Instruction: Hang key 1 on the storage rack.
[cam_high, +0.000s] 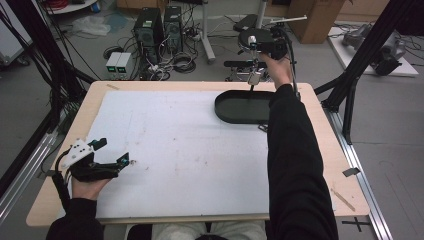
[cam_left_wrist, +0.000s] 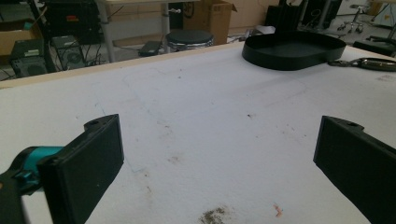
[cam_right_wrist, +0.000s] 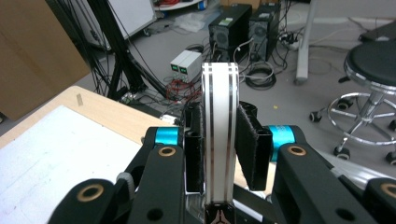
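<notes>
Gripping a white, silver-striped flat object (cam_right_wrist: 220, 135) by its broad faces, the right gripper (cam_right_wrist: 219, 149) holds it above the far bench edge, beyond the black tray (cam_high: 240, 107). It looks stiff, light and smooth, so probably slippery; mid-body faces suit best. Left gripper (cam_left_wrist: 219, 158) rests with jaws wide, empty.

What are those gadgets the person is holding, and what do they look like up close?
Each hand carries a black two-jaw gripper. The left gripper has flat black pads, teal metal collars and a grey three-cornered plate on top. The right gripper has the same black links with brass-coloured pivot rings and blue-teal collars, and a dark cable trails from it. The person wears long black sleeves.
</notes>
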